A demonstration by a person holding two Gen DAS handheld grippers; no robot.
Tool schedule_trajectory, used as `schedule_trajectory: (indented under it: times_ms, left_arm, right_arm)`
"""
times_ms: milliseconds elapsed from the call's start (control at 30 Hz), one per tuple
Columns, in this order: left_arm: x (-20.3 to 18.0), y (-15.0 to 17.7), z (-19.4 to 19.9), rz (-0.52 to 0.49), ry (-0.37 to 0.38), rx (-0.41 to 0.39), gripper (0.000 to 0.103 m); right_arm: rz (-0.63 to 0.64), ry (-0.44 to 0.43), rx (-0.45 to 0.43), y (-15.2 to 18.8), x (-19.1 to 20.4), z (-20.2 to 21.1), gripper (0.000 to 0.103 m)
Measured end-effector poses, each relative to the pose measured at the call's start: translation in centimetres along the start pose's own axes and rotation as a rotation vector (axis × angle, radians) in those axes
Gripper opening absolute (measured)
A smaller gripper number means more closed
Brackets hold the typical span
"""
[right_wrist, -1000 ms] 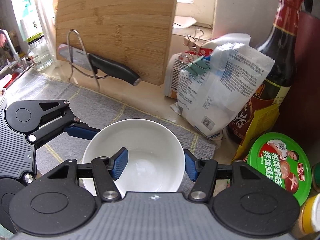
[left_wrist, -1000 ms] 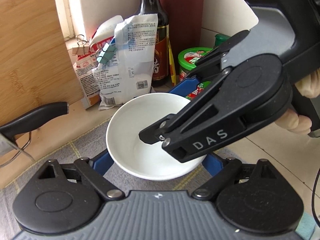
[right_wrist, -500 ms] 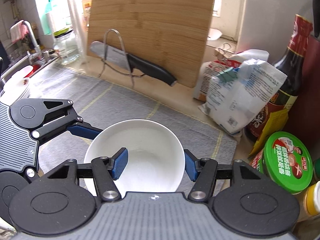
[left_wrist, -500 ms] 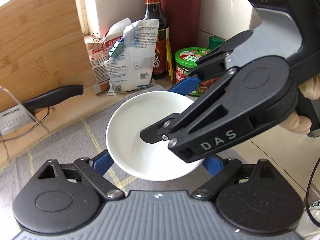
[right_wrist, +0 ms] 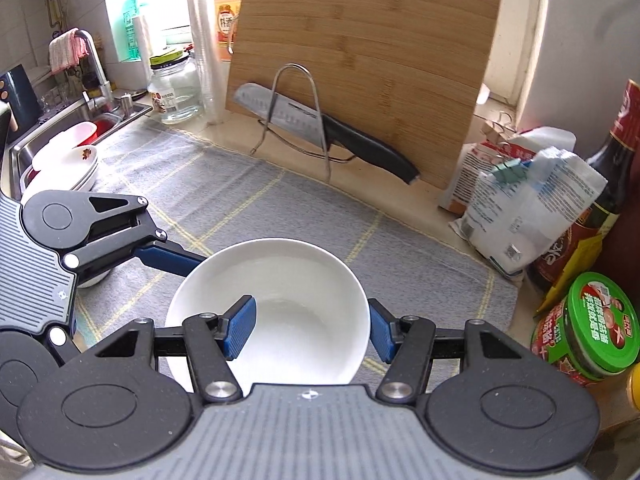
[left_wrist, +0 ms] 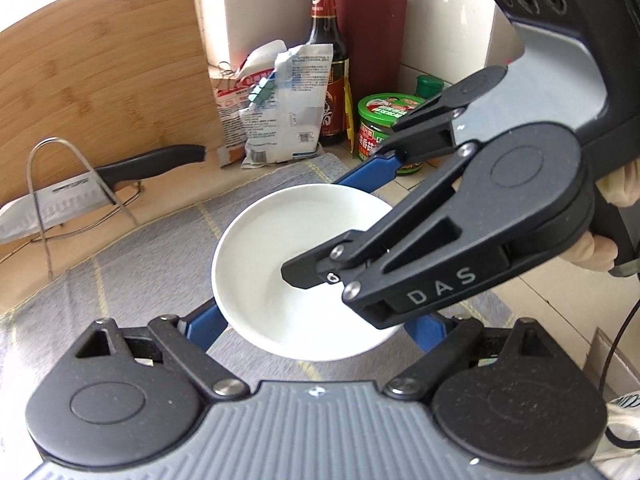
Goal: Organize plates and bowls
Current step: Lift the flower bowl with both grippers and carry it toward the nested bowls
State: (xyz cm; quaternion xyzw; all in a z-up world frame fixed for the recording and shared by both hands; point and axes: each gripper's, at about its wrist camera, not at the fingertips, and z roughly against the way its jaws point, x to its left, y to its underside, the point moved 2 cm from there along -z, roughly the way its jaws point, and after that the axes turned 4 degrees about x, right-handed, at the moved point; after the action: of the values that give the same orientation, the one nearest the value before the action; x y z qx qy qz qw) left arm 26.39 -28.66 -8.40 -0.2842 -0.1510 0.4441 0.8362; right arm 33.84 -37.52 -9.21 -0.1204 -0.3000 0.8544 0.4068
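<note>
Over the grey mat (right_wrist: 248, 200), both grippers had hold of one white bowl (right_wrist: 280, 292), which hung clear of the counter. Right gripper (right_wrist: 308, 326) was clamped across the near wall: one blue pad inside the bowl, the other outside the rim, jaws at their tightest. Left gripper (left_wrist: 320, 320) sat wide, its blue fingers (left_wrist: 204, 324) hugging the bowl's outer sides, apparently pressing. Bowl was upright, mouth up, between the two tools, so neither hand was nearer. Stack of dishes (right_wrist: 68, 164) lay far left beside the sink (right_wrist: 24, 148), well apart from the bowl; my guess is the next carry goes that way, leftward across the mat. Knife on wire stand (right_wrist: 304, 120) stood behind, off that path.
</note>
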Motion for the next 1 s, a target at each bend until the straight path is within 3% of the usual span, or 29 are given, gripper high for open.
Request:
schedule_trajectory:
  times_ms: [500,1000]
  left_arm:
    - [6.4,5.0,7.2,0.011,-0.036,-0.016,0.093]
    - [12.8,10.1,12.0,0.062,-0.093,-0.040,0.093]
  right_arm:
    - [0.038,-0.006,-0.035,-4.1,10.0,0.0,0.065]
    - [0.110,-0.040,-0.047,-8.0,18.8,-2.1,0.065]
